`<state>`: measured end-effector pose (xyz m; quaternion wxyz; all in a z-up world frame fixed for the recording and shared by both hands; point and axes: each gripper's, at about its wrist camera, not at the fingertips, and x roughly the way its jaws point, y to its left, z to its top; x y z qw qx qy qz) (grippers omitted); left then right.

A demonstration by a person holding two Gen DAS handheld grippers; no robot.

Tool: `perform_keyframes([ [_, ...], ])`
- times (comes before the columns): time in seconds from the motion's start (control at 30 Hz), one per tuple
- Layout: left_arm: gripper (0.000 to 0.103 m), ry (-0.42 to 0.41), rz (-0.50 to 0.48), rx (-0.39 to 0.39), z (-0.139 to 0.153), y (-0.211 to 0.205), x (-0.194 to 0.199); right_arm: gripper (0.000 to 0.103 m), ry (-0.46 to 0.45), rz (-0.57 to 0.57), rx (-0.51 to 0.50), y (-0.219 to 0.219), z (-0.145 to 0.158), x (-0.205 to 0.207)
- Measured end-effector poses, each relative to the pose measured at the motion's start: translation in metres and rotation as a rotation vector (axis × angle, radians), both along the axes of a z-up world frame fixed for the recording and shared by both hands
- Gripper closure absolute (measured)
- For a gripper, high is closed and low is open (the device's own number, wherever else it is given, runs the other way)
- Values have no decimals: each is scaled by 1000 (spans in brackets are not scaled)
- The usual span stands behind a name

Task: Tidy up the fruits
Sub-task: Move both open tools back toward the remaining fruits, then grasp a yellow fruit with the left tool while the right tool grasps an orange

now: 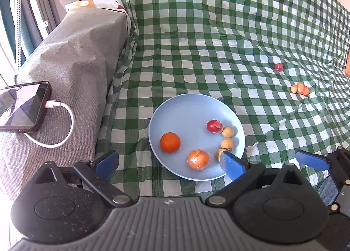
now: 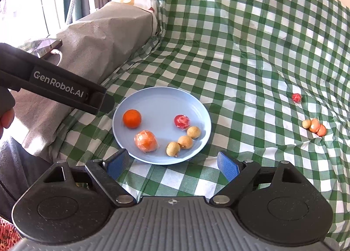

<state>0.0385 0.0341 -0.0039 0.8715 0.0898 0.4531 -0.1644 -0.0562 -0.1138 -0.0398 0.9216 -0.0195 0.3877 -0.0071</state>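
Observation:
A light blue plate [image 1: 196, 99] [image 2: 161, 89] lies on the green checked cloth. It holds a bare tangerine [image 1: 170, 142] [image 2: 132, 118], a film-wrapped tangerine [image 1: 198, 159] [image 2: 146, 141], a wrapped red fruit [image 1: 214, 126] [image 2: 182, 121] and three tan longans [image 1: 227, 137] [image 2: 185, 141]. Farther right on the cloth lie a small red fruit [image 1: 279, 66] [image 2: 296, 97] and a cluster of orange and tan pieces [image 1: 300, 89] [image 2: 315, 127]. My left gripper [image 1: 169, 163] hovers open over the plate's near edge. Just short of the plate, my right gripper [image 2: 172, 163] is open with nothing between its fingers.
A grey cushion [image 1: 72, 54] borders the cloth on the left, with a phone [image 1: 21, 106] [image 2: 48, 46] and its white charging cable on top. In the right wrist view, the left tool's black housing [image 2: 56, 85] crosses the left side, held by a hand [image 2: 6, 117].

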Motion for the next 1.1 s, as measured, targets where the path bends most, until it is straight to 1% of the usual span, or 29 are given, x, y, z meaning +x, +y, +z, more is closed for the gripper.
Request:
perform_keyframes([
  [0.2, 3, -2, -37, 19, 2, -29, 5, 14, -22, -63, 17, -28, 4, -4],
  [0.37, 3, -2, -119, 57, 1, -79, 10, 12, -61, -197, 20, -81, 7, -12],
  [0.5, 3, 0, -199, 61, 0, -134, 16, 12, -76, -326, 14, -139, 3, -18],
  [0.57, 3, -13, -248, 63, -2, -167, 21, 12, -86, -387, 9, -170, 1, -18],
  [0.63, 3, -43, -312, 80, -8, -205, 28, 12, -105, -437, -12, -200, -2, -16],
  [0.73, 3, -73, -425, 88, -23, -267, 43, 12, -125, -481, -55, -249, -10, -7],
  [0.87, 3, -96, -557, 82, -52, -345, 69, 14, -121, -484, -96, -312, -30, 11],
  [0.9, 3, -100, -579, 90, -61, -363, 75, 16, -121, -475, -101, -326, -37, 17],
  [0.97, 4, -103, -616, 108, -81, -394, 86, 26, -106, -443, -111, -351, -51, 32],
  [1.0, 4, -100, -636, 116, -90, -408, 90, 33, -99, -423, -113, -361, -58, 40],
  [1.03, 5, -94, -660, 124, -101, -421, 94, 38, -97, -399, -110, -370, -65, 47],
  [1.1, 6, -83, -696, 139, -118, -439, 102, 41, -100, -345, -113, -382, -77, 61],
])
